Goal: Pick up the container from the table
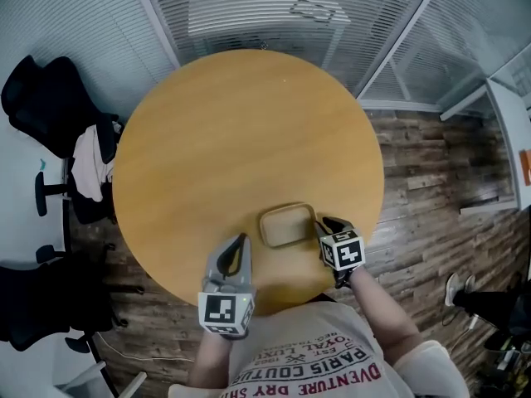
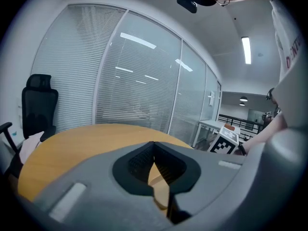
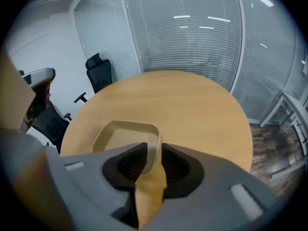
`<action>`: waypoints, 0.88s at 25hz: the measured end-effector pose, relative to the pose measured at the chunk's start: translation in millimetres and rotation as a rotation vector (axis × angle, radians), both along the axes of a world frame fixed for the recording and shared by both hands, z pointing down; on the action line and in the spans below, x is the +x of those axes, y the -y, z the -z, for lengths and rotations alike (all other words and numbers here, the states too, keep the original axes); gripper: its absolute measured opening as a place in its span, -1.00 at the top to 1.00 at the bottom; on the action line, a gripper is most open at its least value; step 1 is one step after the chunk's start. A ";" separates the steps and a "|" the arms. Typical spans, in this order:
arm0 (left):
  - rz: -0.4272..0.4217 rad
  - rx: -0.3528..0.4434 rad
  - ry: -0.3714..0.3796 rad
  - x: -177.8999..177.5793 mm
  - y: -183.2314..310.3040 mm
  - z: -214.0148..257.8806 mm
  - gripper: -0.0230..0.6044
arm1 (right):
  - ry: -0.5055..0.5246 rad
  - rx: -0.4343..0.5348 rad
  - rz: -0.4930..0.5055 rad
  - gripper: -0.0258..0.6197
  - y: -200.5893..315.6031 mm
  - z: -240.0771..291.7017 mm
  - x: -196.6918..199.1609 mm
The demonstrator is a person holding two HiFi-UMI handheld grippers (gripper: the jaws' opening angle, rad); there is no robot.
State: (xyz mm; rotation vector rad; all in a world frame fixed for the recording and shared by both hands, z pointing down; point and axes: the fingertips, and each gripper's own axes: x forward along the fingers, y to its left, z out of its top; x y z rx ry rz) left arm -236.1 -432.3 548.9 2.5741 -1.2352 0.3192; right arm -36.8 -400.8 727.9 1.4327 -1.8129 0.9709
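A shallow tan container [image 1: 286, 226] with rounded corners rests on the round wooden table [image 1: 241, 131], near its front edge. My right gripper [image 1: 322, 220] is at the container's right side. In the right gripper view its jaws straddle the near wall of the container [image 3: 126, 131], and the right gripper [image 3: 154, 150] is shut on that wall. My left gripper [image 1: 242, 239] hovers just left of the container, apart from it. The left gripper [image 2: 154, 146] is shut with nothing between its tips. The right gripper's marker cube [image 2: 224, 141] shows at the right of the left gripper view.
Black office chairs [image 1: 46, 106] stand left of the table, one with pale clothing [image 1: 91, 160] draped on it. Glass walls with blinds [image 1: 274, 11] close off the far side. Wood flooring [image 1: 440, 189] runs along the right. The person's torso [image 1: 307, 363] is against the table's near edge.
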 end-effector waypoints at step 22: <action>0.033 -0.093 0.060 6.3 19.1 -25.0 0.91 | 0.088 -0.225 -0.059 0.70 18.8 -60.0 -7.0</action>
